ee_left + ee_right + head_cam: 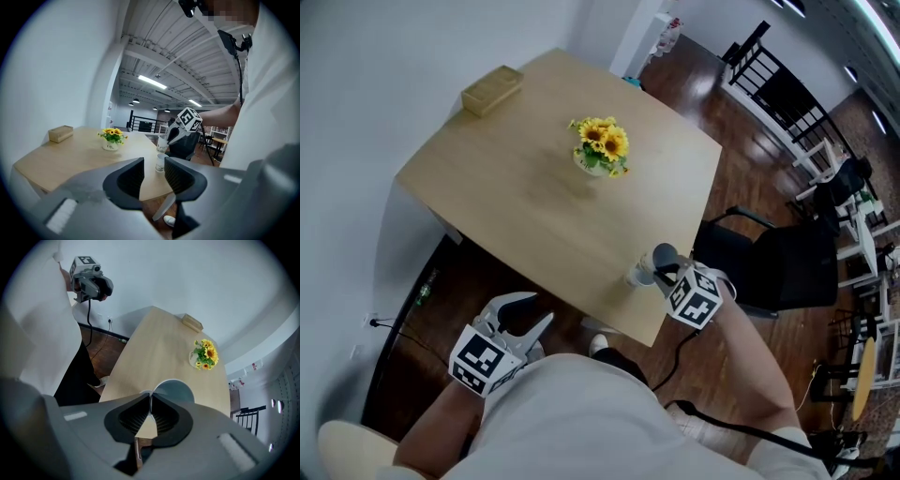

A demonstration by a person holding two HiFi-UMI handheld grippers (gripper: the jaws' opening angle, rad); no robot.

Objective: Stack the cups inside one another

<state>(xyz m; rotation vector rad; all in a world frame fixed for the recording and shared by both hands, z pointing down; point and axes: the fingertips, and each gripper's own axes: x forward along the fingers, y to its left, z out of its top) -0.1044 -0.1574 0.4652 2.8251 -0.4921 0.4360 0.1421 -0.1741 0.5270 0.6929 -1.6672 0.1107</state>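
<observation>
Light wooden table (pixel 534 216), small pot of sunflowers (pixel 601 147) near its middle, tan box (pixel 491 89) at far corner. Black chair (pixel 773 262) beside table on dark wood floor (pixel 741 159). White wall (pixel 366 75) at left.

I see upper cup (pixel 664 254): white, upright, held by rim in the air | lower cup (pixel 639 276): white, upright, just beneath, near edge of table (pixel 534 211)

Right gripper (pixel 150 397) pinches a cup (pixel 178 389) rim above the table (pixel 154 348).
</observation>
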